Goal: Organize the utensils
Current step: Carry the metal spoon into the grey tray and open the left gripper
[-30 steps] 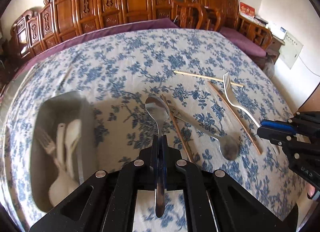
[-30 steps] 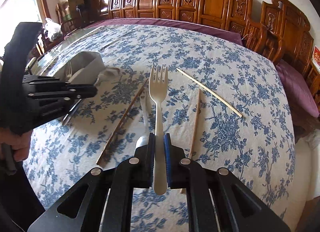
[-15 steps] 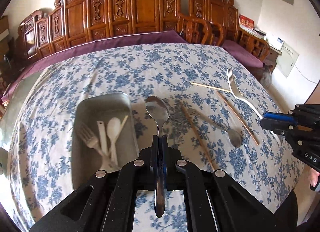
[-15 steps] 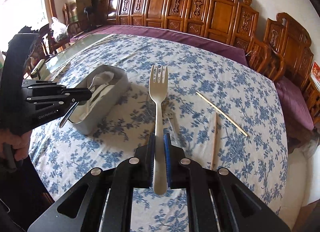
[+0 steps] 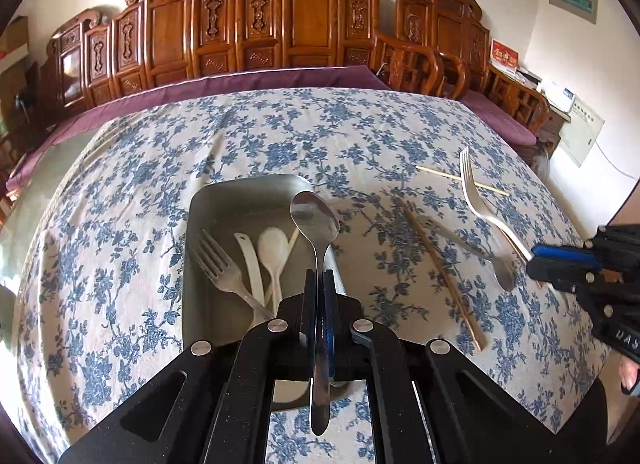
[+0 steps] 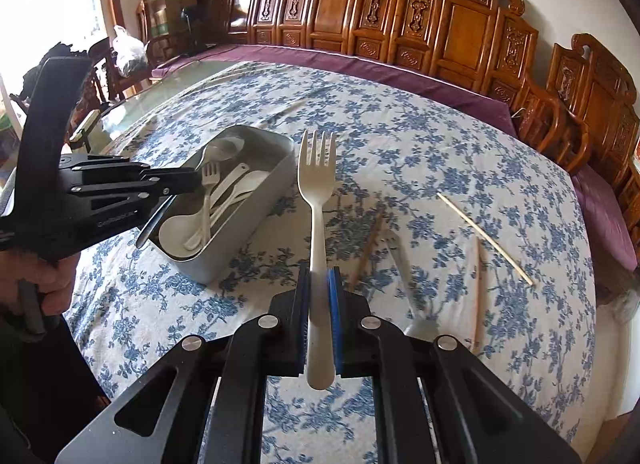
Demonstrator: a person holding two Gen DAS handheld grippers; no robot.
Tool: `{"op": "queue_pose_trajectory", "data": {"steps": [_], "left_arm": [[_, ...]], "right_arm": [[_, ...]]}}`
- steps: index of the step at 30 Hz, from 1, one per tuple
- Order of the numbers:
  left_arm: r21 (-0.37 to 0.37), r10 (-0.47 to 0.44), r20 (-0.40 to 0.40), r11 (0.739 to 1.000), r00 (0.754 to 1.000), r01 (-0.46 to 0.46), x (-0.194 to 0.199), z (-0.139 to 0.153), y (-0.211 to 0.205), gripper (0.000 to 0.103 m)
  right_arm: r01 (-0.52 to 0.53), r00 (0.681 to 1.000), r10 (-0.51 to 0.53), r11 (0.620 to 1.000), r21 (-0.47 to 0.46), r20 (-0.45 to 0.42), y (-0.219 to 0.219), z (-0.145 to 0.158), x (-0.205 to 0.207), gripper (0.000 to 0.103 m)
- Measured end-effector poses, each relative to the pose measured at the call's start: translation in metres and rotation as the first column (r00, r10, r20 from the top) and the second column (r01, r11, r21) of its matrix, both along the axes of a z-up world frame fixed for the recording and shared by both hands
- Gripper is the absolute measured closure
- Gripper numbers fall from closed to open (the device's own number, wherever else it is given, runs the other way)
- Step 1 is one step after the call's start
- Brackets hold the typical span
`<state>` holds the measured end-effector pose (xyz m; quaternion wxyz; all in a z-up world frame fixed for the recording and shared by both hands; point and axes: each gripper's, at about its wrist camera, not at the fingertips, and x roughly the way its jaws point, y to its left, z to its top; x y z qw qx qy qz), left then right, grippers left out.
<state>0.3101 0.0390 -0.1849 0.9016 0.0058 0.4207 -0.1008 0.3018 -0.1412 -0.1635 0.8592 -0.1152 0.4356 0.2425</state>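
My left gripper (image 5: 319,280) is shut on a metal spoon (image 5: 315,219), held above the right side of a grey metal tray (image 5: 240,191). The tray holds a metal fork (image 5: 218,264), a white spoon (image 5: 272,244) and other white utensils. My right gripper (image 6: 319,276) is shut on a white plastic fork (image 6: 317,179), tines up, above the tablecloth to the right of the tray (image 6: 260,199). The left gripper (image 6: 184,181) shows in the right wrist view over the tray. The right gripper (image 5: 536,260) shows at the right edge of the left wrist view.
On the blue-flowered tablecloth (image 5: 360,135) lie loose chopsticks (image 5: 442,276) (image 6: 484,238), and a metal spoon (image 5: 472,248) between them. Carved wooden chairs (image 5: 312,23) line the far side. The table edge drops off at the right (image 6: 600,344).
Both grippers have moved left with their utensils. The tray has come from the left of the left wrist view to under the spoon, and nearer to the white fork.
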Motion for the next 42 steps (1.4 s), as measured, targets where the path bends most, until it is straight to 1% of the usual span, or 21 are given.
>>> {"op": "queue_pose_trajectory", "data": {"steps": [3,9,14,27,31,36,39,42], "left_arm": [[-0.008,0.013,-0.01,1.0,1.0,-0.013,0.007,-0.005,0.009,0.1],[-0.001,0.028,-0.032,1.0,0.999,-0.028,0.021,-0.014,0.02,0.1],[-0.02,0.043,-0.054,0.999,0.998,-0.045,0.031,-0.022,0.032,0.1],[-0.043,0.075,-0.124,0.996,0.989,-0.081,0.051,-0.047,0.049,0.1],[-0.042,0.068,-0.147,0.996,0.987,-0.075,0.053,-0.052,0.048,0.1],[-0.053,0.059,-0.148,0.996,0.987,-0.067,0.053,-0.048,0.05,0.1],[-0.051,0.06,-0.129,0.996,0.99,-0.067,0.051,-0.04,0.053,0.1],[-0.033,0.068,-0.101,0.997,0.993,-0.072,0.049,-0.029,0.059,0.1]], "right_arm": [[-0.006,1.0,0.006,1.0,0.0,-0.007,0.008,-0.004,0.001,0.092],[-0.019,0.999,0.019,1.0,-0.005,-0.025,0.022,-0.016,0.004,0.092],[-0.027,0.999,0.027,1.0,-0.005,-0.037,0.031,-0.024,0.008,0.092],[-0.027,0.998,0.028,1.0,0.011,-0.053,0.043,-0.028,0.017,0.092],[-0.031,0.998,0.031,0.999,0.012,-0.059,0.051,-0.027,0.019,0.092],[-0.037,0.998,0.037,0.999,0.011,-0.053,0.062,-0.024,0.021,0.092],[-0.031,0.998,0.032,0.999,0.014,-0.049,0.069,-0.022,0.023,0.092],[-0.023,0.998,0.024,0.999,0.024,-0.05,0.077,-0.021,0.025,0.092]]}}
